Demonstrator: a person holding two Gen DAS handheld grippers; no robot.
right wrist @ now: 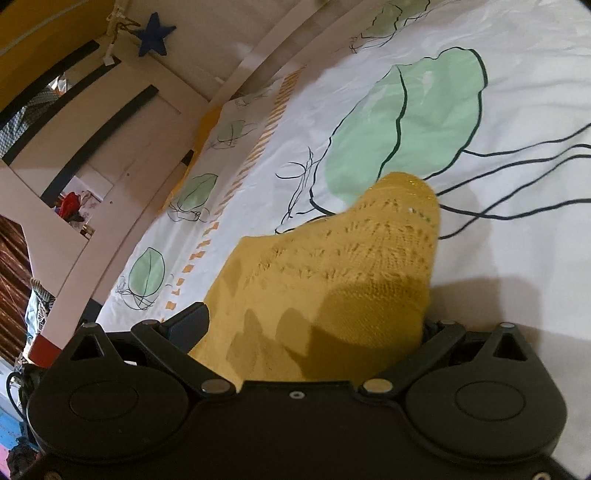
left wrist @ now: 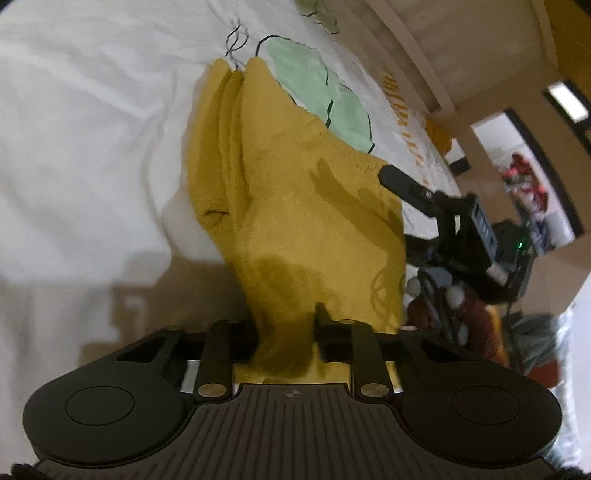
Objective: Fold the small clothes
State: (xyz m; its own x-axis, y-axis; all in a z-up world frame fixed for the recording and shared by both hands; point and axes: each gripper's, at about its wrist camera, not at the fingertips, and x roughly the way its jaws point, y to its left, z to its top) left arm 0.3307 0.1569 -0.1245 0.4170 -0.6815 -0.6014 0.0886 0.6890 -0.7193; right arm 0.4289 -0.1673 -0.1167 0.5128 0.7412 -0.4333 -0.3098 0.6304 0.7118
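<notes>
A mustard-yellow knitted garment (left wrist: 280,206) hangs in folds over the white bedsheet (left wrist: 92,129). My left gripper (left wrist: 284,332) is shut on its near edge; the cloth bunches between the fingers. In the right wrist view the same yellow garment (right wrist: 332,280) drapes over my right gripper (right wrist: 314,332), whose fingers stand wide apart with cloth lying across the gap; the tips are hidden by it. The right gripper also shows in the left wrist view (left wrist: 406,184) at the garment's right edge, held by a hand.
The sheet has green leaf prints (right wrist: 406,122) and orange lettering (right wrist: 266,136). A pale wooden bed frame (right wrist: 155,122) runs along the far side. A blue star (right wrist: 153,35) hangs on the wall. Clutter (left wrist: 524,184) sits beyond the bed.
</notes>
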